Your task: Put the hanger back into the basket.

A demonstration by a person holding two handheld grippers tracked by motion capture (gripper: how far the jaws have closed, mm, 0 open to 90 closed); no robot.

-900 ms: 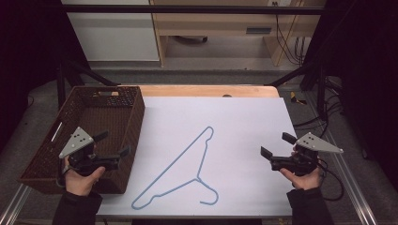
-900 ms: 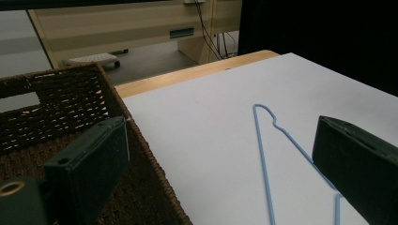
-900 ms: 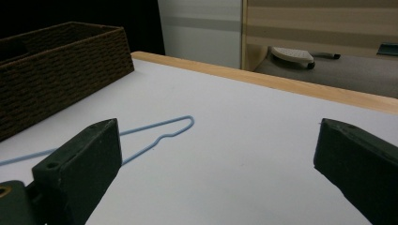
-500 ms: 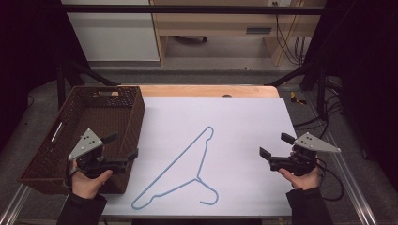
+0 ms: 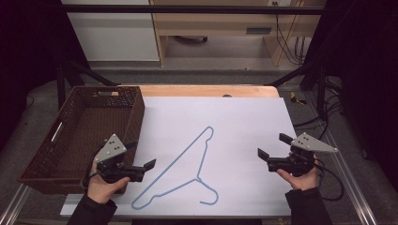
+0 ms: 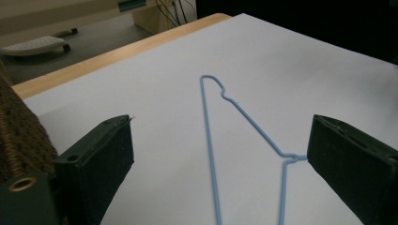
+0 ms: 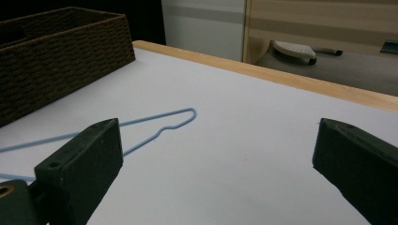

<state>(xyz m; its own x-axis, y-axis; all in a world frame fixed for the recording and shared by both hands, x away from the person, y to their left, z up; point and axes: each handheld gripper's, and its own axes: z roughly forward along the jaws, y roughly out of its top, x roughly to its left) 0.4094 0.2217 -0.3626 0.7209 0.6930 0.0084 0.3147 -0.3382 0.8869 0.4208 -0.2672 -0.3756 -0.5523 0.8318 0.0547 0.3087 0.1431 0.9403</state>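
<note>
White table [image 5: 244, 117]: blue hanger [image 5: 187, 164] between gaping left gripper [image 5: 141, 165], right gripper [image 5: 271, 151].

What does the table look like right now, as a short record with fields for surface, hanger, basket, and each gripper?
surface: white sheet over a wooden table
hanger: blue wire hanger, flat on the sheet, hook toward the person
basket: brown woven basket at the table's left side, nothing visible inside
left gripper: jaws open, held beside the hanger's left end, not touching it
right gripper: jaws open, held over the sheet's right part, apart from the hanger
</note>
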